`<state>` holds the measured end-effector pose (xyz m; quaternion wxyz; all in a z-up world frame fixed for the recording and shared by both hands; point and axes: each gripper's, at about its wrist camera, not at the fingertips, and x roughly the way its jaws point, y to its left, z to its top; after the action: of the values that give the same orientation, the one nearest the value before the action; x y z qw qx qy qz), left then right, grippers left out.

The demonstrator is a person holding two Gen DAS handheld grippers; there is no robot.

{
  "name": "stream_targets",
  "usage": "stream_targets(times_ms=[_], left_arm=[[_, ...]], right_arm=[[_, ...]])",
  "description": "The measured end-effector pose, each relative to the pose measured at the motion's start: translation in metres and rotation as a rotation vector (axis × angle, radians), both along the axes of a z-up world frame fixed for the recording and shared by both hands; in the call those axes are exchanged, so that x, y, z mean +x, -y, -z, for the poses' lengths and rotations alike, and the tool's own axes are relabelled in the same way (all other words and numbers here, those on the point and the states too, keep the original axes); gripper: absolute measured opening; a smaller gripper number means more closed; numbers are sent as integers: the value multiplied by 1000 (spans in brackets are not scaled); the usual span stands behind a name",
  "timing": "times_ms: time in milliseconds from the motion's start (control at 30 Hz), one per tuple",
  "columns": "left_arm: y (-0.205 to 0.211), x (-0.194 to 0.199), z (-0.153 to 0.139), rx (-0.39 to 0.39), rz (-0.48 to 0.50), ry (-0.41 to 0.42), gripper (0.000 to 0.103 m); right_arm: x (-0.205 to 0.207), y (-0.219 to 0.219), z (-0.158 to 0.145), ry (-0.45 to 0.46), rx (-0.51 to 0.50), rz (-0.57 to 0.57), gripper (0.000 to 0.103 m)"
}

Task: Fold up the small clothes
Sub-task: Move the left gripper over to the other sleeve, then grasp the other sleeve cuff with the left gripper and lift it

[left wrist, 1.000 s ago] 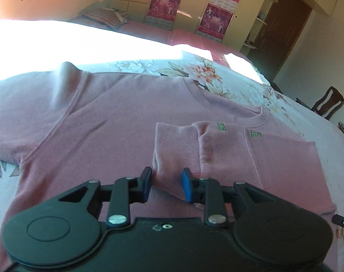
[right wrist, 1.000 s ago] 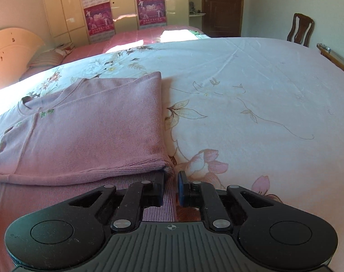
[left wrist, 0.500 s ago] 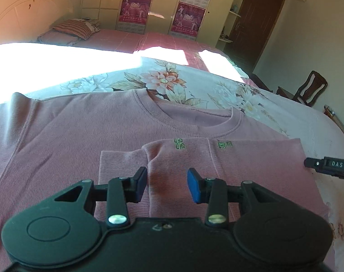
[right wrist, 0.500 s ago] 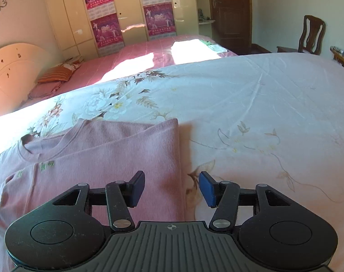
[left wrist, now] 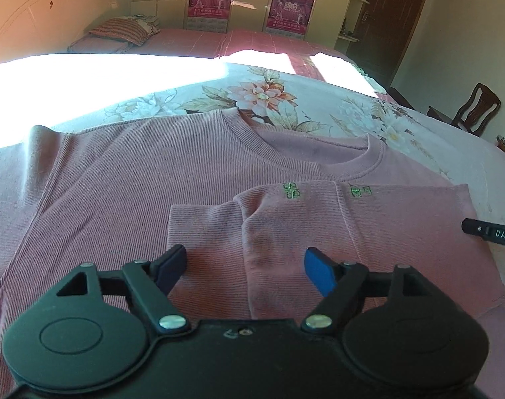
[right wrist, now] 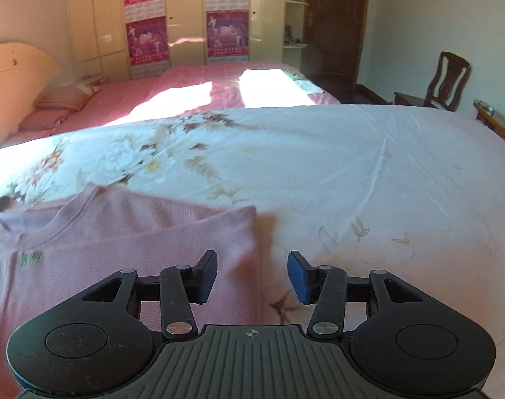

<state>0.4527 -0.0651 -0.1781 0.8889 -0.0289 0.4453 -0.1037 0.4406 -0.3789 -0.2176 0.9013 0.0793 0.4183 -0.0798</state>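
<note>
A pink ribbed sweater (left wrist: 146, 179) lies flat on the floral bed sheet (left wrist: 319, 106). Its right side and right sleeve (left wrist: 319, 219) are folded over onto the body, with the cuff (left wrist: 202, 226) lying near the middle. My left gripper (left wrist: 247, 271) is open and empty, just above the folded sleeve. My right gripper (right wrist: 252, 277) is open and empty, above the folded right edge of the sweater (right wrist: 146, 242). Part of the right gripper shows at the right edge of the left wrist view (left wrist: 492, 232).
A second bed with a pink cover (right wrist: 192, 96) and a striped pillow (left wrist: 122, 30) stands beyond. A wardrobe with posters (right wrist: 186, 23), a dark door (right wrist: 332, 23) and a wooden chair (right wrist: 445, 79) are at the back right. White sheet (right wrist: 385, 183) spreads to the right.
Both grippers have let go of the sweater and opened. Both have lifted and drawn back from the folded part. The folded side and sleeve now lie on the body.
</note>
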Motion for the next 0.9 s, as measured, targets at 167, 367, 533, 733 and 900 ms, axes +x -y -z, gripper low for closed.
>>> stream_targets(times_ms=[167,367,533,733,900], left_arm=[[-22,-20,-21,-24,-37,5,72],[-94,-58,-38,-48,-200,-17,75],[-169,-87,-44,-53,-352,-16,75],[-264,-97,-43,-103,-501,-15,63],[-337,-86,-33,-165,-611,-25,63]], right_arm=[[-27,-14,-19,44,-2,-2,48],[-57,-77,-46,102,109,-179,48],[-69,-138,-61,135,172,-294,48],[-76,-203,-71,137,205,-352,48],[-71,-252,-68,120,211,-383,49]])
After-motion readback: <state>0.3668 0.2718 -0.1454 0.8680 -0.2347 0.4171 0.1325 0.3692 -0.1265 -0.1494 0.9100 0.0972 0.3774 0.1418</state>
